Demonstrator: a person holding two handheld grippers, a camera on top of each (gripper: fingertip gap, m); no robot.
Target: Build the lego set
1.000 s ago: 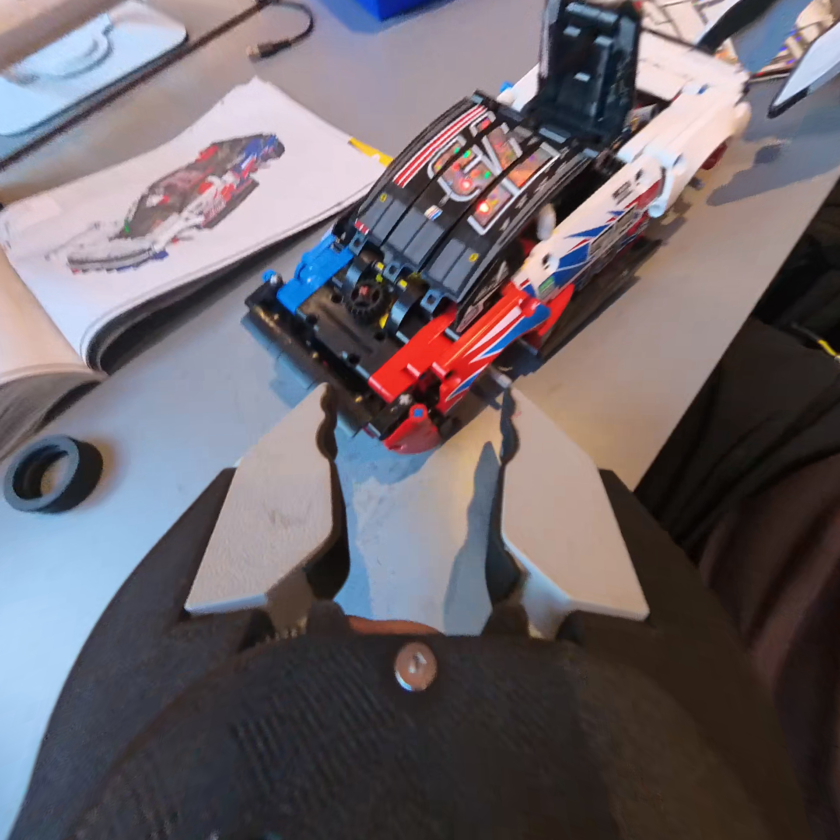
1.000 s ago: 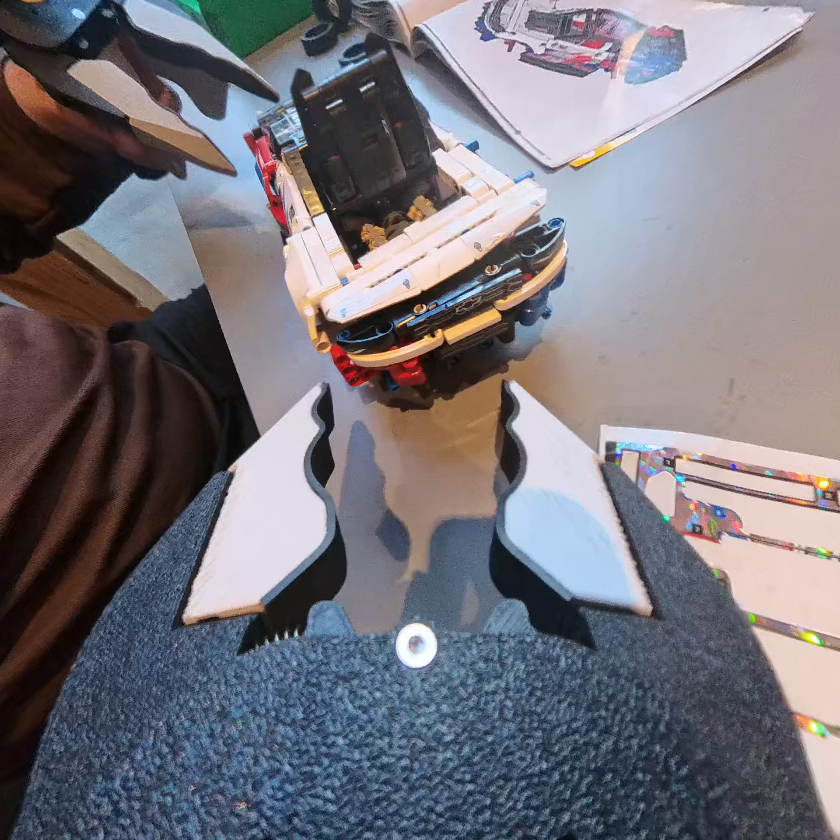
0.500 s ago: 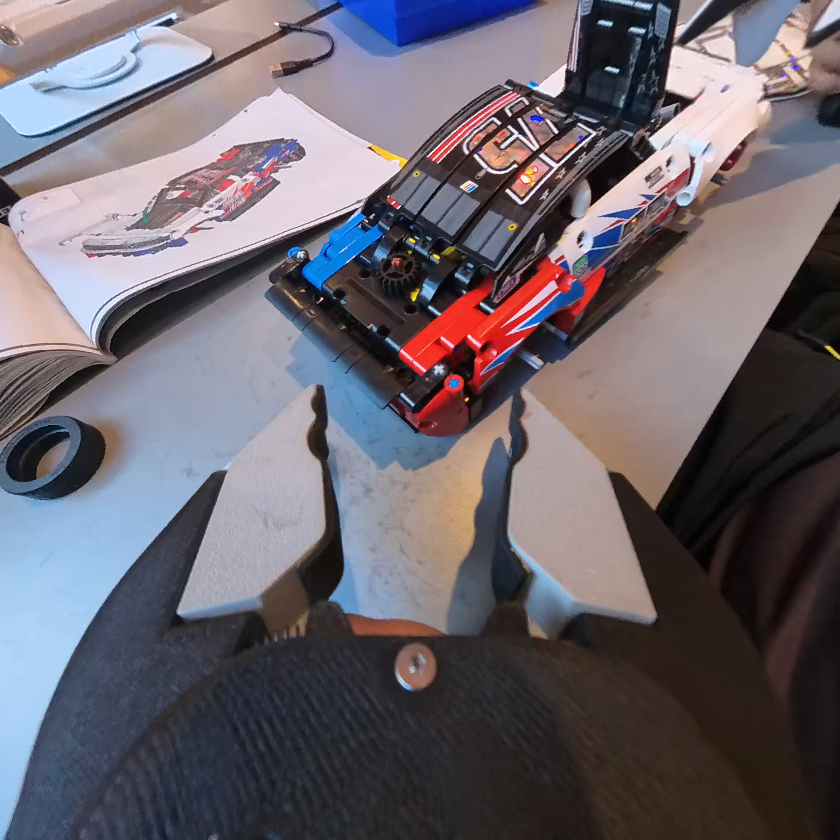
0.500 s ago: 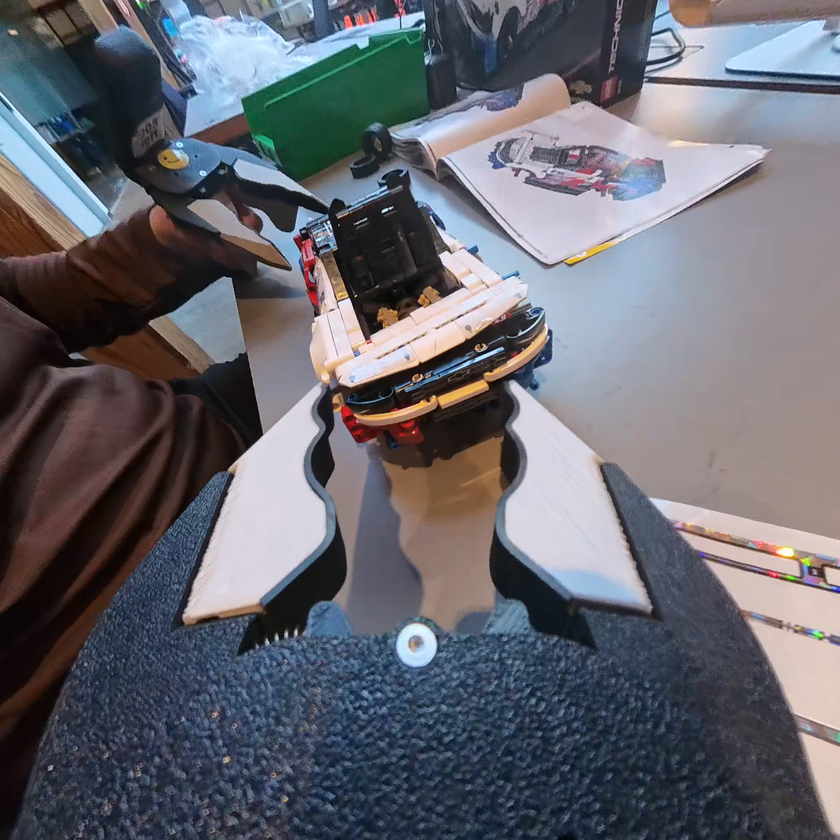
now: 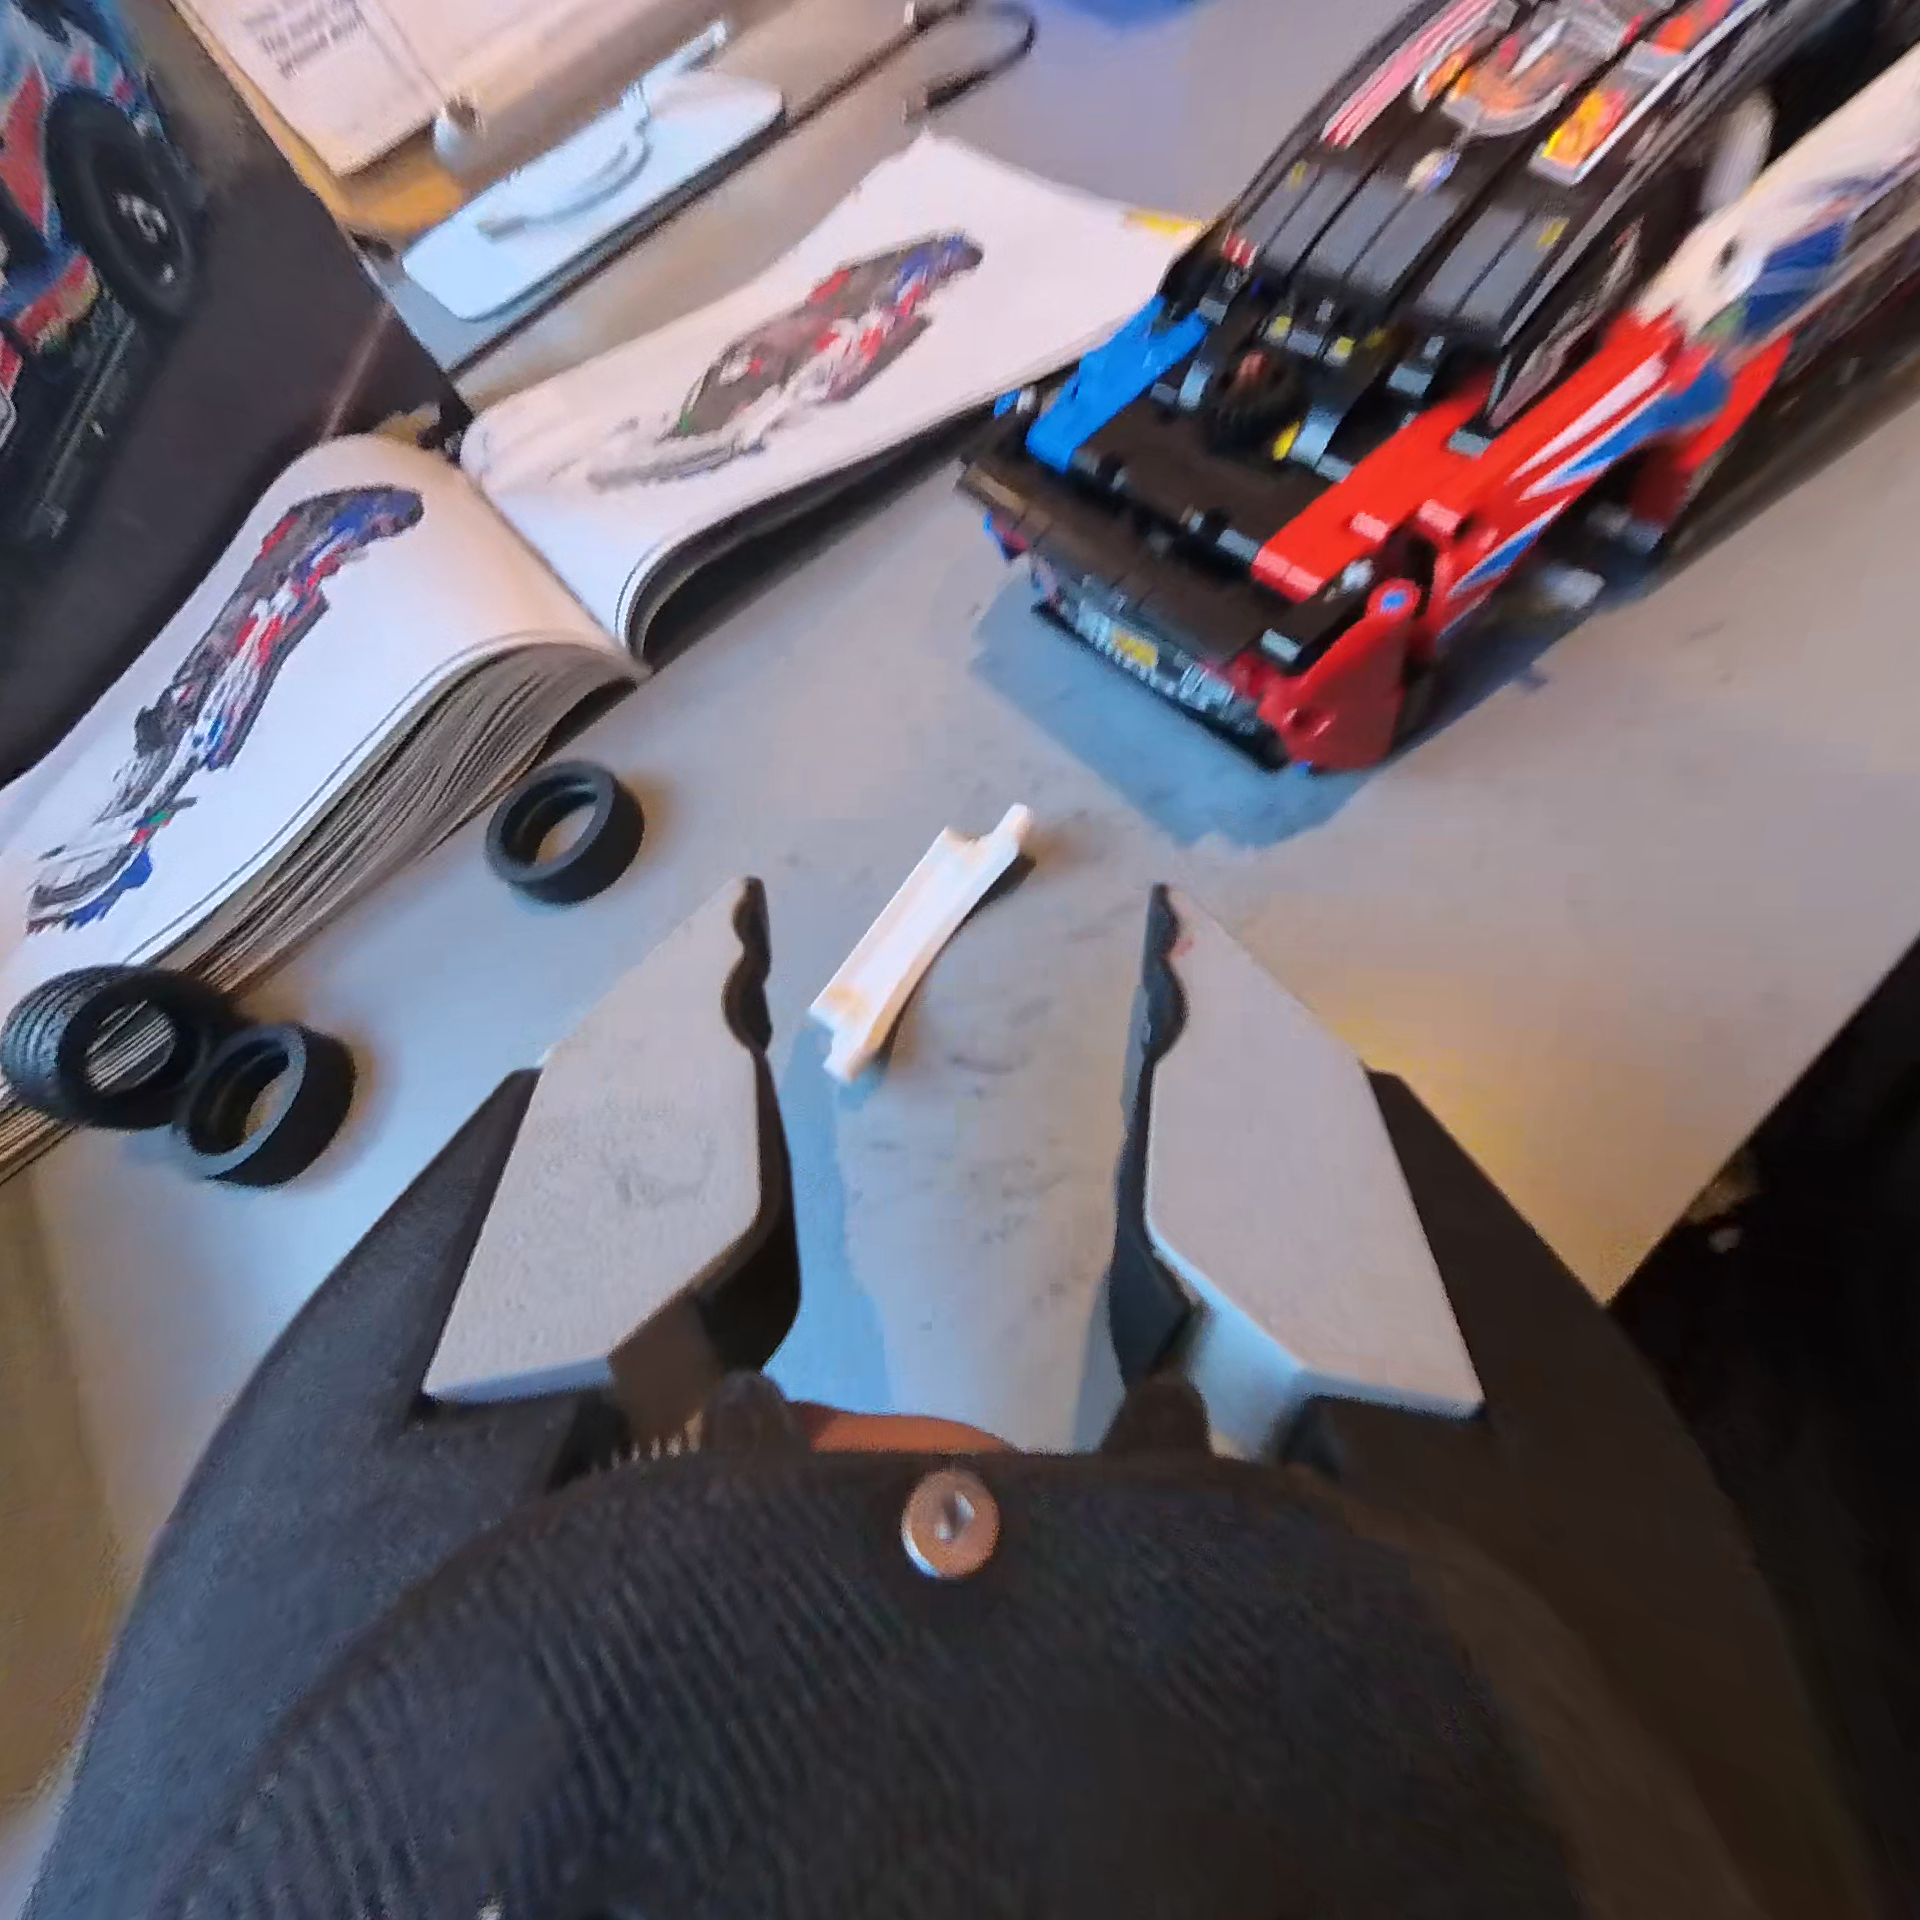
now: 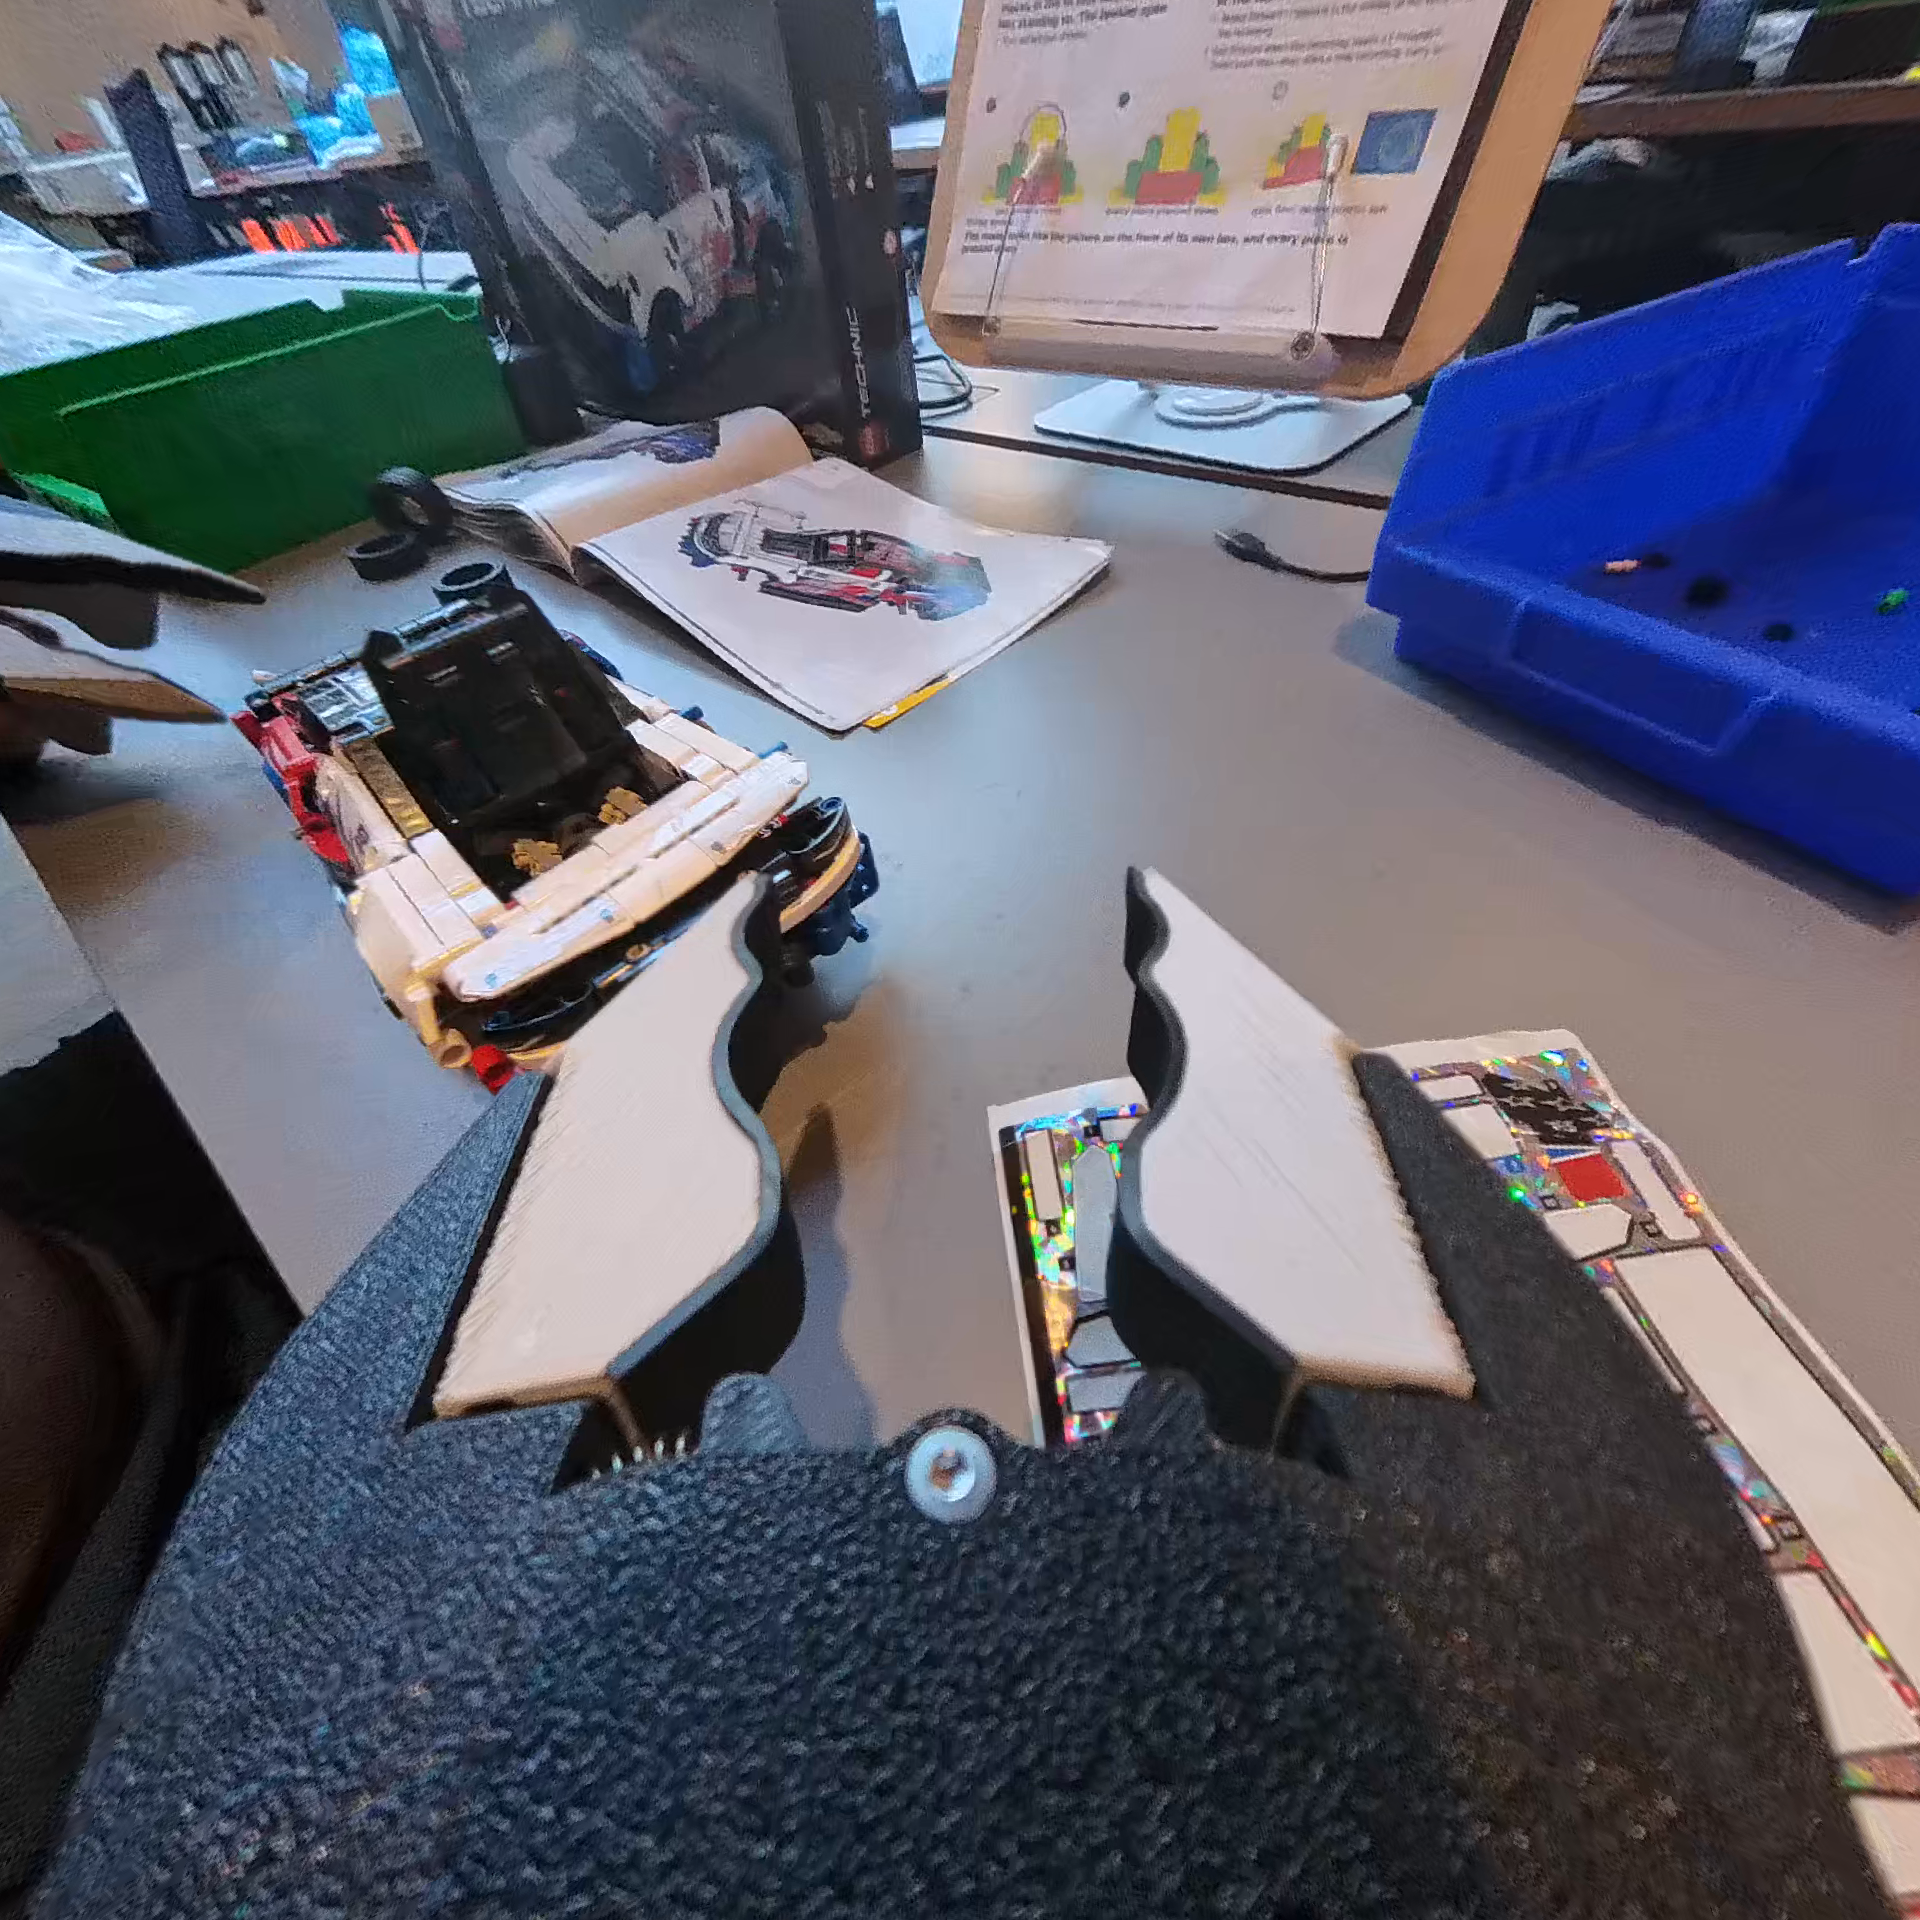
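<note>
White and curved, a small plastic lego panel [image 5: 920, 940] lies flat on the grey desk [image 5: 1403, 987], just before the empty, spread fingers of the left gripper [image 5: 951, 904] and near the red-nosed lego car [image 5: 1455, 416]. Being thin, it could be skidded away or pinched askew. The right gripper [image 6: 945, 899] is likewise held apart, empty.

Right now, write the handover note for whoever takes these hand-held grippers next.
Left hand-held gripper: open, empty, above the table with the loose white curved piece between its fingers.
Right hand-held gripper: open, empty, beside the car's white end.
Lego car: body largely built, on the table.
Three black tyres lie loose beside the open manual.
Left: tyres, white piece, sticker sheet.
</note>
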